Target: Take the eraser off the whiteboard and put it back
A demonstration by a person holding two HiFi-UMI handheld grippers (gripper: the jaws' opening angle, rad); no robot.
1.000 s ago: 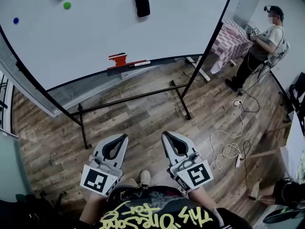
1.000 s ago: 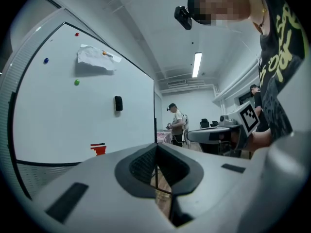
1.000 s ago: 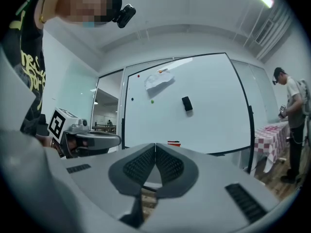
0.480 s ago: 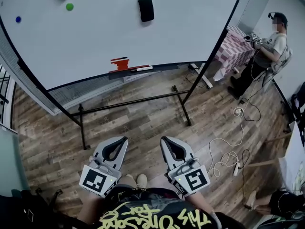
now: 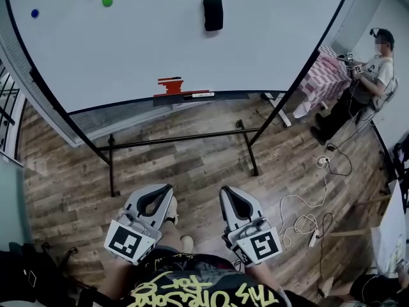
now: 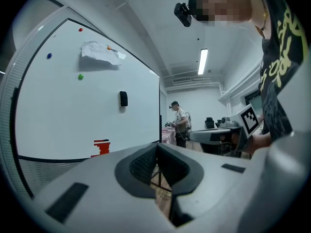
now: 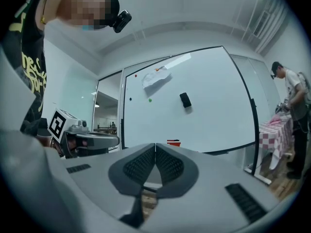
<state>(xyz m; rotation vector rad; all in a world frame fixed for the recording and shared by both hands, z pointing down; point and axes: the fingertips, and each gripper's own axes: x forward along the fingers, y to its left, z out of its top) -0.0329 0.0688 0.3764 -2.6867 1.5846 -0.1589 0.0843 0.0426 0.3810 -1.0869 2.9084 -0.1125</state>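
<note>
The black eraser (image 5: 213, 14) sticks high on the whiteboard (image 5: 147, 50), far ahead of both grippers. It also shows in the left gripper view as the eraser (image 6: 123, 99) and in the right gripper view as the eraser (image 7: 185, 100). My left gripper (image 5: 167, 187) and right gripper (image 5: 223, 190) are held side by side low in front of my body, pointing level toward the board. In their own views the left gripper (image 6: 156, 144) and right gripper (image 7: 155, 144) have their jaws closed tip to tip with nothing between them.
A red object (image 5: 170, 85) and a marker (image 5: 199, 95) rest on the board's ledge. Green (image 5: 107, 1) and blue (image 5: 34, 13) magnets sit on the board's upper left. The stand's crossbar (image 5: 179, 137) spans the wood floor. A person (image 5: 367, 75) stands right by a checked-cloth table (image 5: 326, 75); cables (image 5: 307, 203) trail nearby.
The whiteboard and eraser have slid to the right in the head view. Both grippers keep the same shut pose, low in front of the body.
</note>
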